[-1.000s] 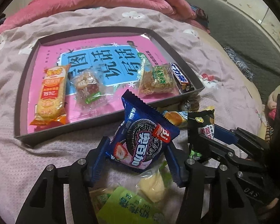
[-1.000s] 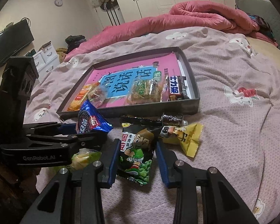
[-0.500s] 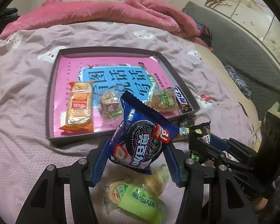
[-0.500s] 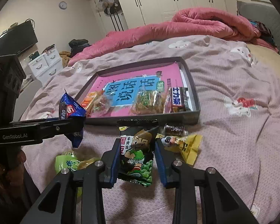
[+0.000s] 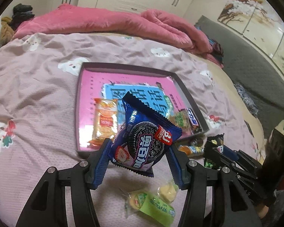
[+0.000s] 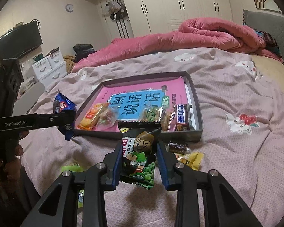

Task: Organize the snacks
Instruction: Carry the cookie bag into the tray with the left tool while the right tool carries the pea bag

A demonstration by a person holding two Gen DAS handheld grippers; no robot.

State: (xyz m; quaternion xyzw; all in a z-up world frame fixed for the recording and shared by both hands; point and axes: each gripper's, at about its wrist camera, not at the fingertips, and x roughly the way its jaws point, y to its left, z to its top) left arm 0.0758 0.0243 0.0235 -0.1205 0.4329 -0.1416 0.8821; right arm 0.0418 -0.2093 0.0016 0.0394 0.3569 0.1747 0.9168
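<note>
My left gripper [image 5: 139,158] is shut on a blue Oreo packet [image 5: 145,136] and holds it above the bed, just before the near edge of the dark tray [image 5: 77,113]. My right gripper [image 6: 139,160] is shut on a black-and-green pea snack packet [image 6: 139,151] and holds it raised in front of the tray [image 6: 197,113]. The tray has a pink book as its floor and holds an orange biscuit pack [image 5: 105,121], a clear-wrapped snack [image 6: 107,118], a green-labelled snack [image 6: 151,114] and a Snickers bar [image 6: 181,116]. The left gripper and Oreo packet [image 6: 63,106] show at the left in the right wrist view.
On the pink-grey bedsheet lie a green-wrapped snack with a yellow piece [image 5: 155,206], a yellow-wrapped sweet [image 6: 191,158] and a small dark candy [image 6: 178,145]. A rolled pink duvet [image 6: 208,34] lies at the far side. Wardrobes, drawers and a TV stand beyond the bed.
Both grippers have risen with their packets, lifting them off the bed. The tray looks farther away and lower in both views.
</note>
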